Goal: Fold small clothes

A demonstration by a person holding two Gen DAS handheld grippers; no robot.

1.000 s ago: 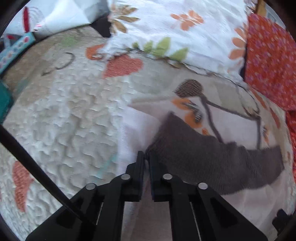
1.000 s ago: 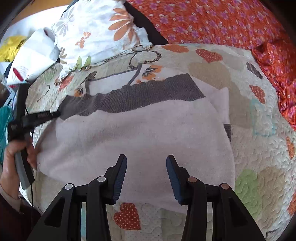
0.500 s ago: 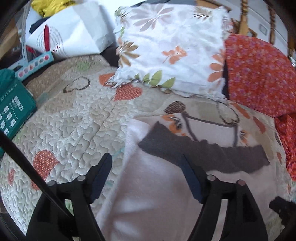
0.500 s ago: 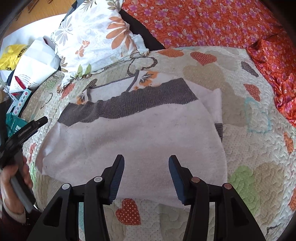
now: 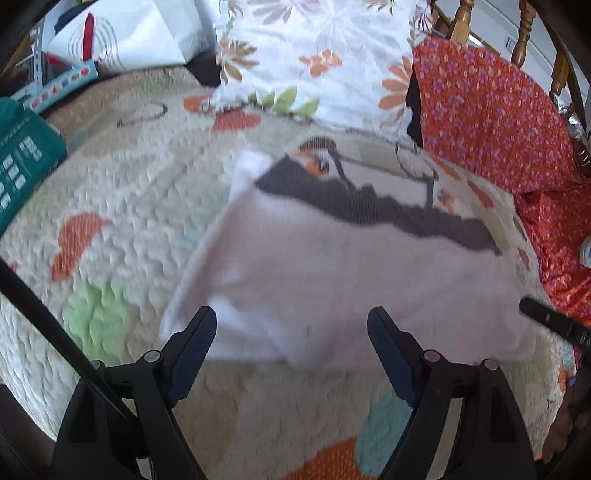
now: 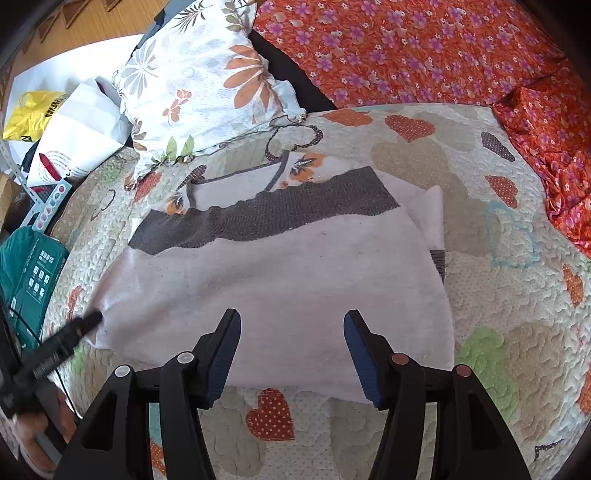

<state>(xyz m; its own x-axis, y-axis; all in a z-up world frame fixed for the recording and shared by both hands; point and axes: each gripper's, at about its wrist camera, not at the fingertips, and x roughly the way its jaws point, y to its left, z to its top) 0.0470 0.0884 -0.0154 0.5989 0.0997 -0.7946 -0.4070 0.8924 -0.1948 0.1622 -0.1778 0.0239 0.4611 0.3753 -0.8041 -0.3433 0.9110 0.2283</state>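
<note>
A small white garment (image 6: 280,280) lies folded on the heart-patterned quilt (image 6: 498,362), with a dark grey knit band (image 6: 266,214) across its far edge and a flower print beyond that. My left gripper (image 5: 291,317) hovers over the garment's near left corner. Its jaws are opening wide and no cloth is pinched between them. One of its fingers (image 6: 79,326) shows at the garment's left edge in the right wrist view. My right gripper (image 6: 291,314) hangs over the garment's near edge. Its jaws are opening too, and its pads stay clear of the cloth.
A flowered pillow (image 6: 207,85) lies behind the garment. An orange floral cloth (image 6: 424,48) fills the back and right. At the left are a green box (image 6: 33,273), a white paper bag (image 6: 81,136) and a yellow bag (image 6: 33,114). Wooden posts (image 5: 461,18) stand at the far right.
My left gripper let go of the grey band's corner, opened wide and drew back to the garment's near edge. The right gripper's jaws widened a little while it stayed in place.
</note>
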